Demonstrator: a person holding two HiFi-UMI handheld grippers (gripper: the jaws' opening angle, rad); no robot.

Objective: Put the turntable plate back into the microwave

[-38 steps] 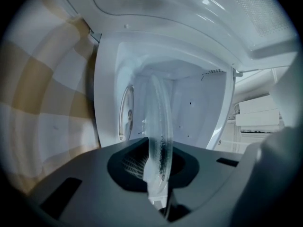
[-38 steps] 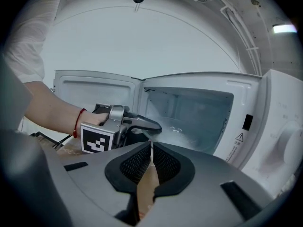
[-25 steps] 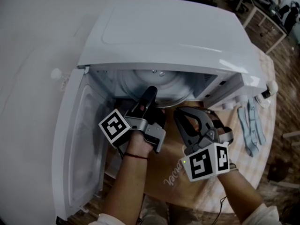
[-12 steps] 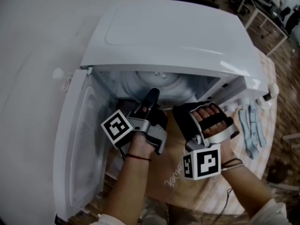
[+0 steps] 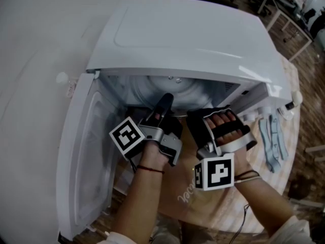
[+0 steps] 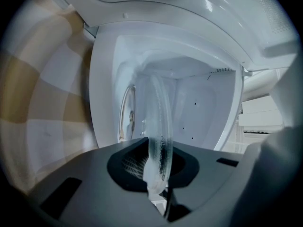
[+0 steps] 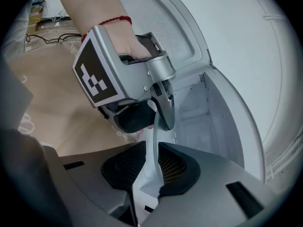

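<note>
The clear glass turntable plate (image 5: 189, 91) hangs at the mouth of the white microwave (image 5: 183, 34), partly inside the cavity. My left gripper (image 5: 163, 104) is shut on its near rim, and in the left gripper view the plate (image 6: 159, 136) stands edge-on between the jaws of that gripper (image 6: 158, 186). My right gripper (image 5: 197, 121) is shut on the rim beside it. The right gripper view shows the thin plate edge (image 7: 153, 150) pinched in the right gripper (image 7: 151, 174), with the left gripper (image 7: 160, 123) clamped on the same rim just ahead.
The microwave door (image 5: 86, 151) hangs open to the left. The microwave's control panel (image 5: 254, 103) is at the right of the opening. Pale blue gloves (image 5: 271, 139) lie on the checked tablecloth (image 5: 218, 212). A brown sheet with script (image 5: 190, 189) lies under my hands.
The right gripper has rolled over so the hand's fingers now face up, and it has moved a little toward the microwave opening. The left gripper and the plate have barely shifted.
</note>
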